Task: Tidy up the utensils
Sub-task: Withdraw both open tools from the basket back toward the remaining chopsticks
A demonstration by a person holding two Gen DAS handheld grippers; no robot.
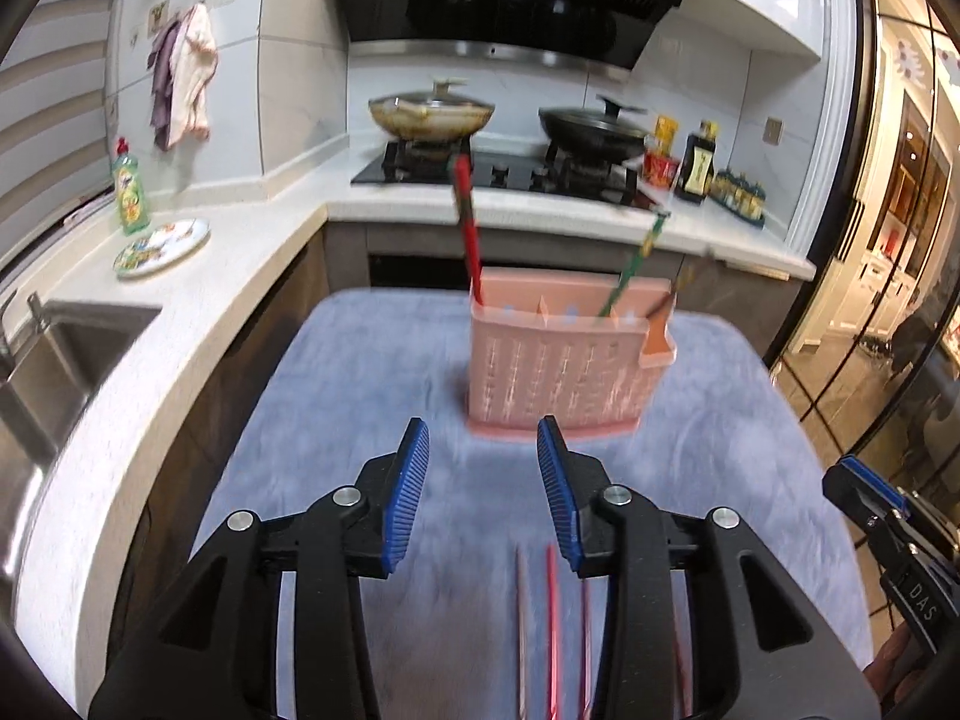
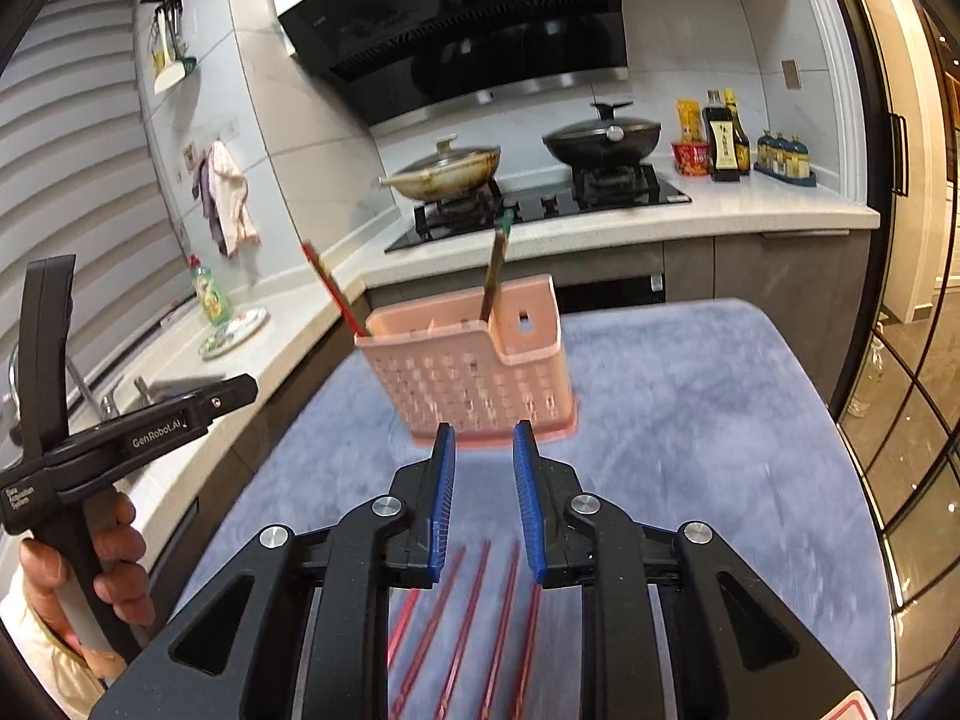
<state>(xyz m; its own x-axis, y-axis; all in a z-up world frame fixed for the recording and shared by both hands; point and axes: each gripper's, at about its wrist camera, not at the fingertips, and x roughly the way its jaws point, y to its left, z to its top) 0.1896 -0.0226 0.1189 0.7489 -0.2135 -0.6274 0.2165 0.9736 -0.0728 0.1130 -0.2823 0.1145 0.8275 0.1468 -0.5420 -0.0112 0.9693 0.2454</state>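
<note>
A pink slotted utensil holder (image 1: 564, 372) (image 2: 474, 372) stands upright on the blue cloth. A red chopstick (image 1: 471, 228) (image 2: 333, 291) leans out of its left end and a green-topped chopstick (image 1: 630, 267) (image 2: 495, 267) out of its right part. Several loose red chopsticks (image 1: 552, 630) (image 2: 474, 618) lie on the cloth under both grippers, pointing at the holder. My left gripper (image 1: 483, 429) hangs open in front of the holder with nothing between its fingers. My right gripper (image 2: 483, 429) is open by a narrower gap, also empty, just short of the holder's base.
The blue cloth (image 1: 336, 420) covers a table that ends near a white counter with a sink (image 1: 54, 372), a dish soap bottle (image 1: 129, 192) and a plate (image 1: 162, 243). Two lidded woks (image 2: 603, 141) sit on the stove behind. Glass doors (image 2: 912, 420) run along the right.
</note>
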